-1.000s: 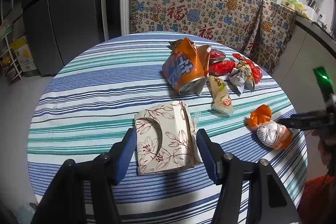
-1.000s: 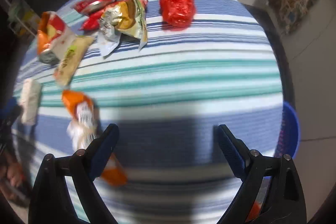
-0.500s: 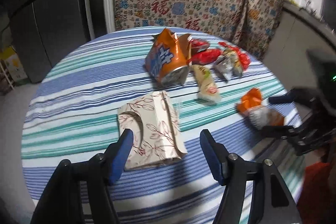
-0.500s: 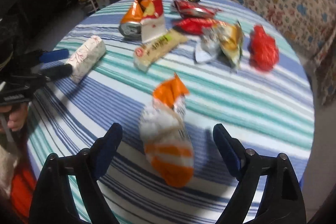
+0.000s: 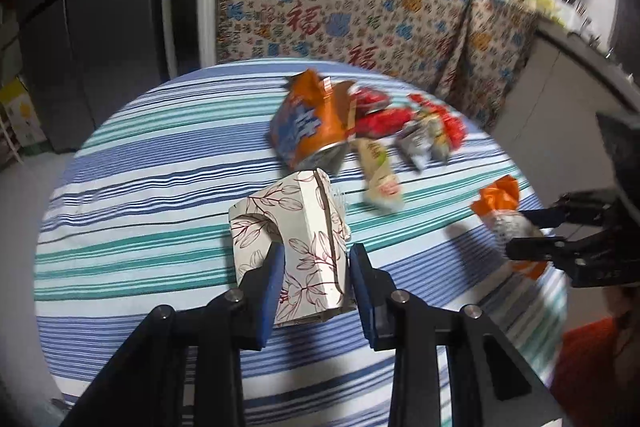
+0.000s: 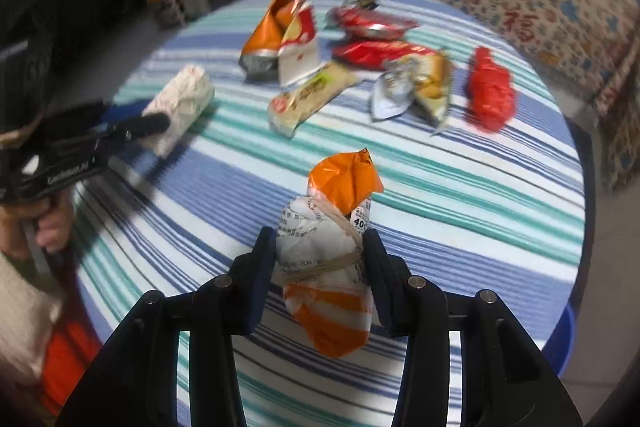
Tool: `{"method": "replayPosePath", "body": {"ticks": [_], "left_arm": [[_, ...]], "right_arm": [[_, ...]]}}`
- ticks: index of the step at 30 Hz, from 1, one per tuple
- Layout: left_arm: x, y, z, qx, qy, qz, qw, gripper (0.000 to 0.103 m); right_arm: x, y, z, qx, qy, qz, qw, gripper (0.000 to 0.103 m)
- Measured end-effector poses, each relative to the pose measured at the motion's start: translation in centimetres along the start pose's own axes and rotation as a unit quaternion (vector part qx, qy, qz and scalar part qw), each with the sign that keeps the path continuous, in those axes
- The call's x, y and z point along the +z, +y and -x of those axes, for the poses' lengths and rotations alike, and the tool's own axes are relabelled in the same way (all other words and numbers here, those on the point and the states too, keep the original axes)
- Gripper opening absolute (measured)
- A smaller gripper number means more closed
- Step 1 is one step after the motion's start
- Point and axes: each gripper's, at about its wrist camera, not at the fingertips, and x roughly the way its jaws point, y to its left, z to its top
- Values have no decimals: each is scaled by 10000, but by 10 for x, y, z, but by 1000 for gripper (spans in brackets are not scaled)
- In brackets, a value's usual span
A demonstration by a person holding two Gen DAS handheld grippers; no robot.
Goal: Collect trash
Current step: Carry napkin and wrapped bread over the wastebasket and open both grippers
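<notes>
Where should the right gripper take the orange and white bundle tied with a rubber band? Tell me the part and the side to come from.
Grip the white middle of the orange and white bundle, where the rubber band cinches it firm, not the loose orange tail. Come from above with one pad on each long side, since it lies lengthwise along the fingers. The right gripper is closing there already, pads against both sides.

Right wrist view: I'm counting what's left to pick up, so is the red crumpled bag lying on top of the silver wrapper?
No, the red crumpled bag lies apart from the silver wrapper, with striped tablecloth between them.
</notes>
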Motion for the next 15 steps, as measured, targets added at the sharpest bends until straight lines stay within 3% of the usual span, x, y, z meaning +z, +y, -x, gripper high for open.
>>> {"method": "replayPosePath", "body": {"ticks": [6, 15], "left_arm": [[-3, -30, -1, -392, 52, -11, 9992, 33], [-4, -92, -2, -661, 102, -237, 9975, 34]], "right_arm": [[-13, -21, 16, 99, -387, -632, 9972, 45], [-43, -48, 42, 205, -752, -1094, 9909, 45]]}}
